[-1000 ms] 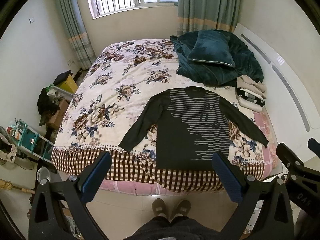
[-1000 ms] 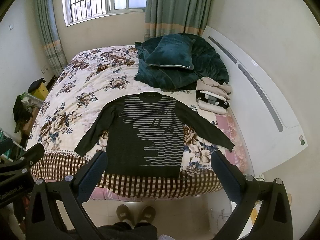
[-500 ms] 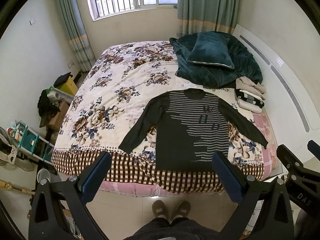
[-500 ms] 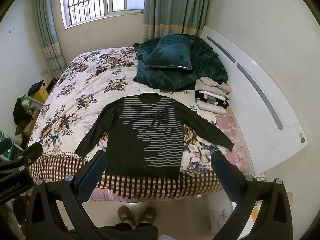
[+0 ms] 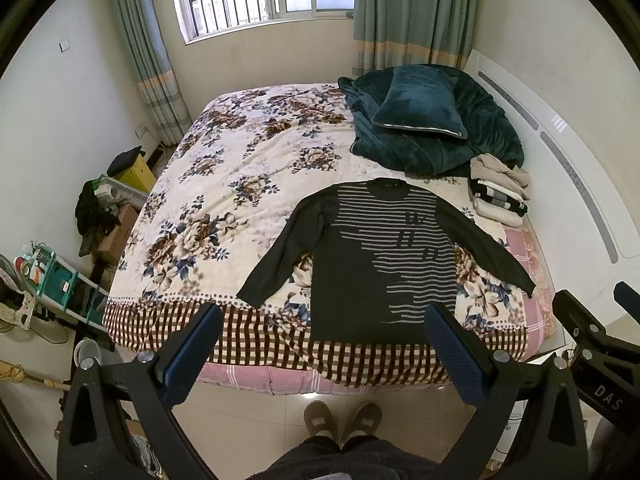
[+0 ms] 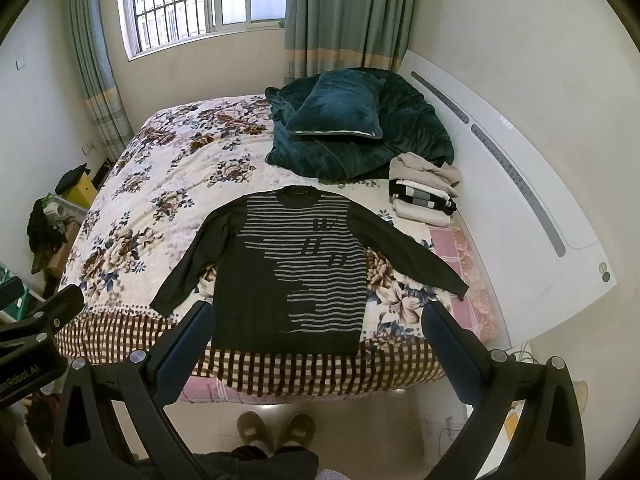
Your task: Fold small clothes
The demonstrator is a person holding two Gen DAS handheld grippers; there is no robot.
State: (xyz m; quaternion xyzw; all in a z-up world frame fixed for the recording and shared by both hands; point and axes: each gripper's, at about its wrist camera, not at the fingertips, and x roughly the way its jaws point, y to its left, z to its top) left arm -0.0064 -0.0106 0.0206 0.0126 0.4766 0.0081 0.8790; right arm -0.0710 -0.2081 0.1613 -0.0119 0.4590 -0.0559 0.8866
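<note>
With both tongs spread and empty above the floor, the sweater (image 5: 384, 260) lies flat on the bed (image 5: 224, 184), unfolded.
Left view: left gripper (image 5: 320, 346) has barely shifted. Right view: right gripper (image 6: 316, 342) likewise; folding has not begun.

Both wrist views look down from the bed's (image 5: 248, 184) foot, well back; both share the spread sweater (image 6: 296, 276).

Sweater (image 5: 384, 264) hem corner behind right finger (image 5: 456, 354) of left tongs
</note>
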